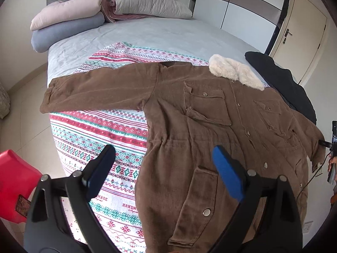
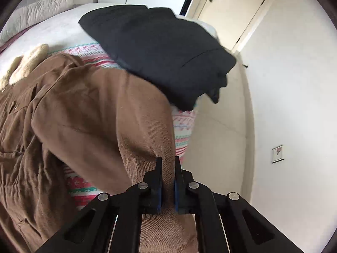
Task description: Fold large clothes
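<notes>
A large brown coat (image 1: 189, 126) with a cream fleece collar (image 1: 236, 71) lies face up on the patterned blanket (image 1: 94, 130), one sleeve (image 1: 99, 92) spread out to the left. My left gripper (image 1: 164, 158) is open and empty, hovering above the coat's lower left edge. My right gripper (image 2: 168, 164) is shut on the coat's other sleeve (image 2: 126, 109) near its cuff, at the bed's right edge. The right gripper also shows at the far right of the left wrist view (image 1: 331, 143).
A folded black garment (image 1: 282, 80) lies on the bed right of the collar, also in the right wrist view (image 2: 160, 50). Pillows (image 1: 67, 14) and folded quilts are stacked at the headboard. A red object (image 1: 14, 181) stands on the floor at left. A door (image 2: 236, 6) and wall lie to the right.
</notes>
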`<state>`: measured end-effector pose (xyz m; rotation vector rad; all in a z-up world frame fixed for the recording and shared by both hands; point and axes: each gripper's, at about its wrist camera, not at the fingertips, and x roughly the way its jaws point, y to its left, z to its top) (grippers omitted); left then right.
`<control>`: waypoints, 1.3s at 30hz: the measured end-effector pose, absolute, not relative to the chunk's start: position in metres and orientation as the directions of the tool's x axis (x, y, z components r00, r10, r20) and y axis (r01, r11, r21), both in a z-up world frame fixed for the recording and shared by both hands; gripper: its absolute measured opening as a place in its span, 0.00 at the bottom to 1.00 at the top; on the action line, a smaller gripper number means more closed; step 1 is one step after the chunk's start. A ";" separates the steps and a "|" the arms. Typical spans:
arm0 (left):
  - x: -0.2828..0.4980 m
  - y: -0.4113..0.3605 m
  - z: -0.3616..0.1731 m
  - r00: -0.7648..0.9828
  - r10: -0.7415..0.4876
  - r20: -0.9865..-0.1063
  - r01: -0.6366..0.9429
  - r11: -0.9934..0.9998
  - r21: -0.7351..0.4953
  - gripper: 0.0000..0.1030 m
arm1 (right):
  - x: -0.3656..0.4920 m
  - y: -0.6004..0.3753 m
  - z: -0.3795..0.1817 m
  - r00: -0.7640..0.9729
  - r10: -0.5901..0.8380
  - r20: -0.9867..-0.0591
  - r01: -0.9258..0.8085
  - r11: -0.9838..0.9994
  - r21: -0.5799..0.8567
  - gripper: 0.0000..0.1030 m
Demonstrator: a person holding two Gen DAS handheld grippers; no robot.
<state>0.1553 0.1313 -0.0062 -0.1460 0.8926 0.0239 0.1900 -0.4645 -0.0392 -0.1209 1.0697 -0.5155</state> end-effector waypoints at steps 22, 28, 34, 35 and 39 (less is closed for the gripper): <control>0.139 0.128 -0.038 0.508 -0.059 -0.859 0.046 0.998 -0.041 0.91 | 0.109 -0.470 -0.010 0.543 -0.148 -0.827 0.253 0.967 -0.006 0.63; 0.096 0.137 -0.050 0.494 -0.090 -0.865 0.142 0.990 -0.021 0.91 | 0.051 -0.410 -0.029 0.559 0.095 -0.824 0.061 0.986 0.155 0.68; 0.048 0.140 -0.066 0.474 -0.156 -0.867 0.206 0.976 -0.063 0.91 | -0.011 -0.363 -0.038 0.534 0.232 -0.813 -0.069 0.970 0.232 0.69; 0.038 0.140 -0.067 0.475 -0.169 -0.864 0.224 0.972 -0.067 0.91 | -0.021 -0.355 -0.038 0.530 0.236 -0.814 -0.093 0.971 0.221 0.69; -0.004 0.133 -0.073 0.480 -0.210 -0.852 0.306 0.950 -0.062 0.91 | -0.069 -0.323 -0.040 0.521 0.260 -0.813 -0.203 0.963 0.178 0.70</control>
